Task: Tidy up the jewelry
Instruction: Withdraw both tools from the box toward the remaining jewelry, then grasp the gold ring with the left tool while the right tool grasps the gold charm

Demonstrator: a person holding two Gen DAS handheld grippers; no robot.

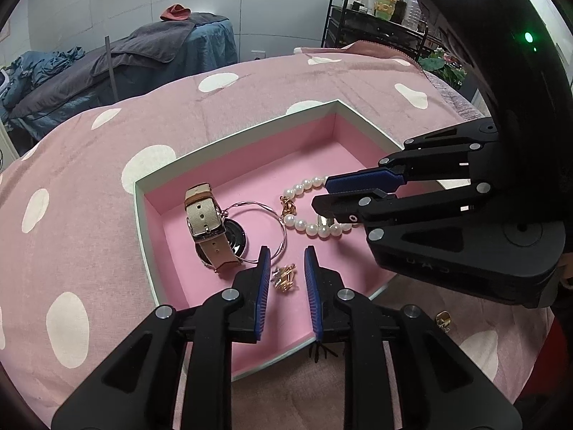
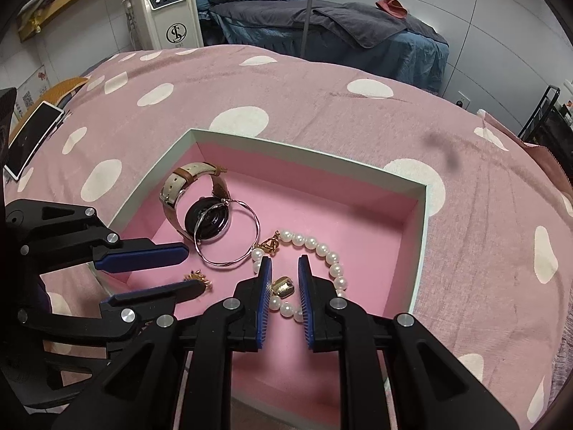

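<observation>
A pink-lined box (image 1: 229, 136) (image 2: 308, 150) lies on the spotted pink cloth. In it are a watch with a beige strap (image 1: 211, 229) (image 2: 200, 208), a thin silver bangle (image 1: 272, 215) (image 2: 229, 236), a pearl bracelet (image 1: 311, 225) (image 2: 322, 251), a small gold brooch (image 1: 284, 277) (image 2: 198, 279) and a gold bead (image 2: 283, 286). My left gripper (image 1: 286, 261) (image 2: 195, 268) is open over the brooch. My right gripper (image 2: 284, 268) (image 1: 318, 195) is open over the gold bead and the pearls.
A small gold piece (image 1: 443, 319) lies on the cloth outside the box, and a small black piece (image 1: 318, 351) lies at its near edge. A phone (image 2: 32, 136) lies at the cloth's left edge. A massage bed with towels (image 2: 322, 21) and a trolley of bottles (image 1: 379, 7) stand behind.
</observation>
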